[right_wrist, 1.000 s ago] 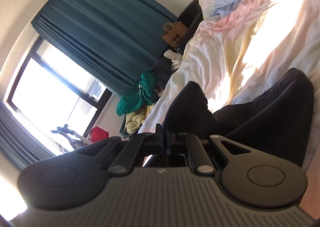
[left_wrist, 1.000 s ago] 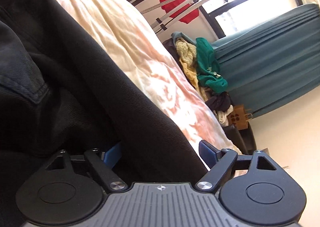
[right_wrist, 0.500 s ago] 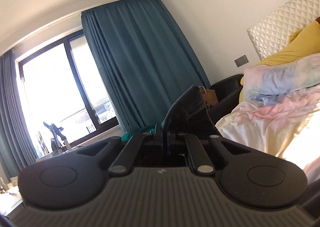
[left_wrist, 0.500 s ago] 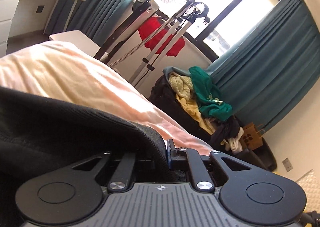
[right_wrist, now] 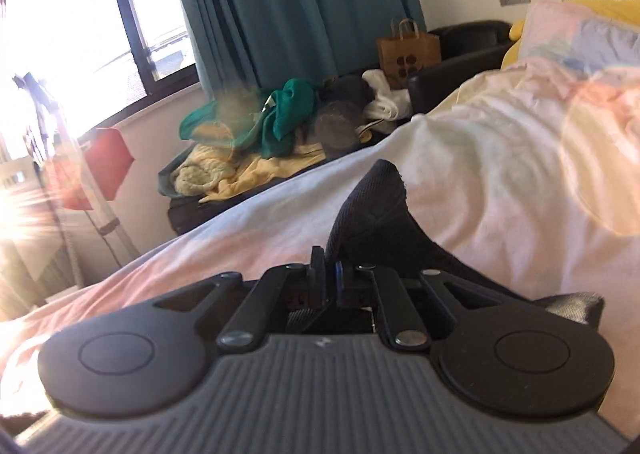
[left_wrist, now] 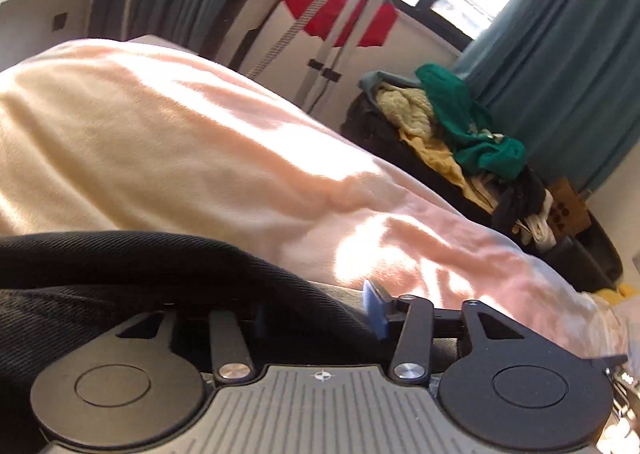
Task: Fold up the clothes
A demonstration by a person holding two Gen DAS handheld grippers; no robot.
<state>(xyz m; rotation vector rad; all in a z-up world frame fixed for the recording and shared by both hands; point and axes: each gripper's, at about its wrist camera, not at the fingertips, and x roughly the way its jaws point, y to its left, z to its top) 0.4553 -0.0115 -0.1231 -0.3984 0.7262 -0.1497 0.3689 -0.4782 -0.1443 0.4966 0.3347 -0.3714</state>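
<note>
One black garment (left_wrist: 120,274) lies on one bed (left_wrist: 180,158); two grippers work it: the left gripper (left_wrist: 318,314), fingers opening, straddles a fold; the right gripper (right_wrist: 329,274), fingers opening slightly, still pinches a raised corner; one clothes pile (right_wrist: 256,134) beyond.

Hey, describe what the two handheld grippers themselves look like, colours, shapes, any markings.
Both match. The left gripper and right gripper each have a grey ribbed body with a small cross-in-circle mark at its front edge, flanked by two round matte-black discs. Black link arms on silver pivot pins carry black fingers faced with blue pads. No cables, hands or sleeves show.
</note>
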